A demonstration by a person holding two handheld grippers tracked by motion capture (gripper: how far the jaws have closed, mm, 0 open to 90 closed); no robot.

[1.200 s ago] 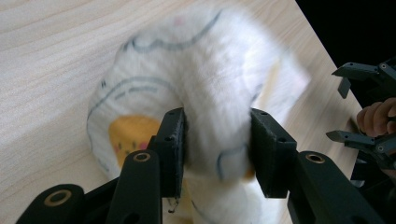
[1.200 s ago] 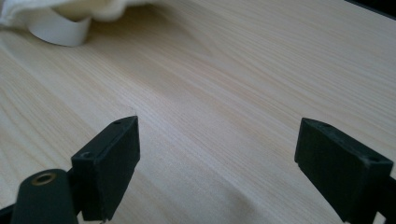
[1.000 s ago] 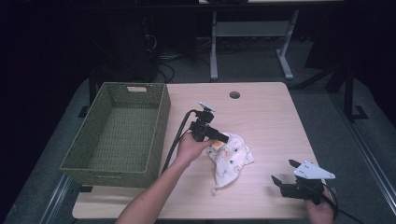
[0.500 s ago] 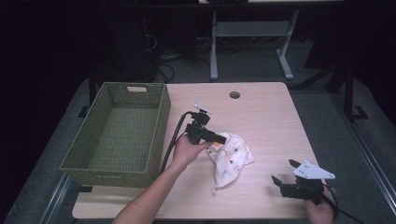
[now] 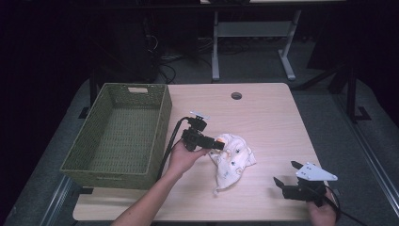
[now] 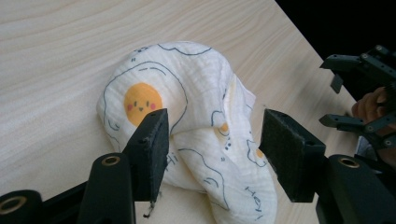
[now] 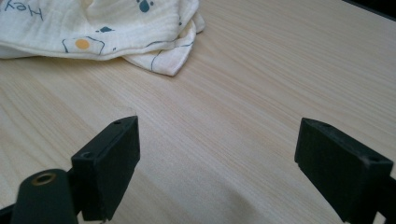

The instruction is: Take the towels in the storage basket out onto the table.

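Note:
A crumpled white cloth (image 5: 233, 157) printed with fried-egg faces lies on the light wooden table (image 5: 263, 113), a little right of centre. My left gripper (image 5: 217, 142) is at the cloth's left edge. In the left gripper view its jaws stand open on either side of a raised fold of the cloth (image 6: 205, 135), not closed on it. My right gripper (image 5: 284, 176) rests near the table's front right, open with nothing between its jaws. The cloth's corner (image 7: 163, 60) lies well ahead of it in the right gripper view.
A green woven basket (image 5: 162, 117) stands on the left part of the table, its inside bare. A round cable hole (image 5: 236, 95) sits near the table's far edge. A metal frame (image 5: 254, 33) stands on the floor beyond.
My left gripper has moved slightly down and right onto the cloth's edge. The right gripper and the cloth have stayed where they were.

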